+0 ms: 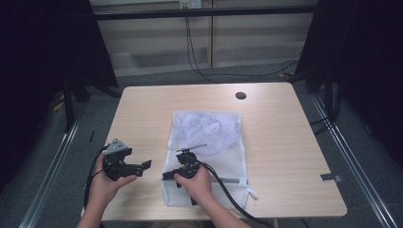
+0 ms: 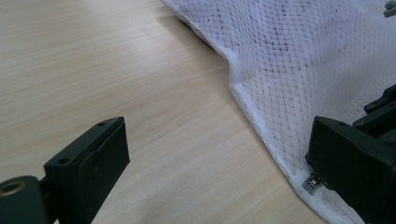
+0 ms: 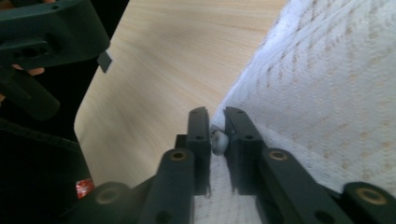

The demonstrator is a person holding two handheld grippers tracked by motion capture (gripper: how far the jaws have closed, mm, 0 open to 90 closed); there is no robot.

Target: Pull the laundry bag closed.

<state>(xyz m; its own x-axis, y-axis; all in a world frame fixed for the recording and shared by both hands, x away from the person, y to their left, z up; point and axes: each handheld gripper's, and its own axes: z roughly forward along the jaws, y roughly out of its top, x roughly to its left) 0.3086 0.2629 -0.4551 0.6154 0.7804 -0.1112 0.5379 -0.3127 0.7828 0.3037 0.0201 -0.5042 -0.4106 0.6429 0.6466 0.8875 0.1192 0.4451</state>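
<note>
A white mesh laundry bag [image 1: 209, 128] lies flat in the middle of the wooden table [image 1: 285, 142]. My right gripper [image 1: 167, 175] reaches the bag's near left edge. In the right gripper view its jaws [image 3: 218, 133] stand almost together, pinching a small metal zipper pull [image 3: 218, 141] at the mesh bag's [image 3: 327, 93] edge. My left gripper [image 1: 145, 165] hovers just left of the bag, open, with nothing between its fingers. In the left gripper view its wide-open gripper [image 2: 215, 177] frames bare table and the bag's hem [image 2: 261, 135].
A small dark round disc [image 1: 241, 95] sits near the table's far edge. A grey tape tab [image 1: 330, 177] sticks to the right edge. Cables trail from both grippers toward the near edge. Dark curtains and frame rails flank the table.
</note>
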